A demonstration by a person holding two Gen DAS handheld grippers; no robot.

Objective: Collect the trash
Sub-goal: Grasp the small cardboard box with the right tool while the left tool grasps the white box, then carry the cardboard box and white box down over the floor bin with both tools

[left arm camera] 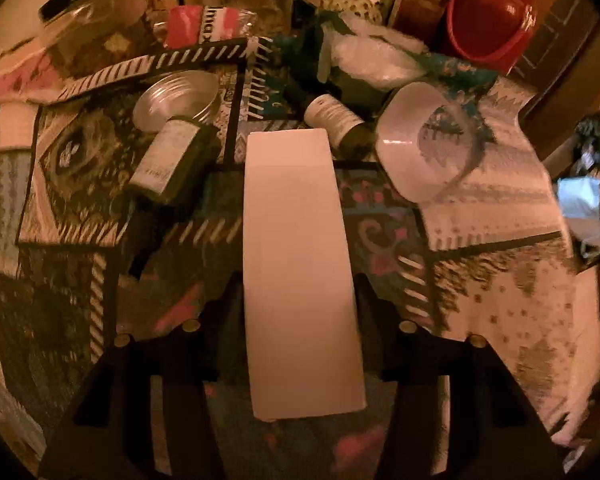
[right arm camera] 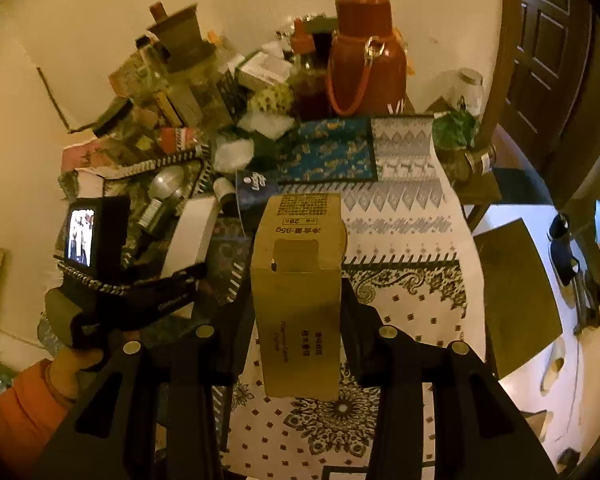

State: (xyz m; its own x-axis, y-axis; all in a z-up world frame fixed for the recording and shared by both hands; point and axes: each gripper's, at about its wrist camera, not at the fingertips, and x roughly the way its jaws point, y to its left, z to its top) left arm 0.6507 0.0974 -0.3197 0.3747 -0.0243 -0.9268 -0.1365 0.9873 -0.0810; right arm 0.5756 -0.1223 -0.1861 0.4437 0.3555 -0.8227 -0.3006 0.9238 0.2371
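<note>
While your right gripper point(right arm camera: 298, 304) is pinching the brown carton point(right arm camera: 298, 300), you are closing your left gripper point(left arm camera: 300, 300) around the white box point(left arm camera: 300, 272); be squeezing squarely, lifting slowly.

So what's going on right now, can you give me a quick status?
Left hand-held gripper around long white box, grip unclear. Right hand-held gripper clamped on tan cardboard carton, clear of patterned tablecloth. Nothing in the way.

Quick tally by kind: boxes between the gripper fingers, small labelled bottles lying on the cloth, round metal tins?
boxes: 2 (white box, brown box)
bottles: 2
tin: 1
Total: 5
</note>
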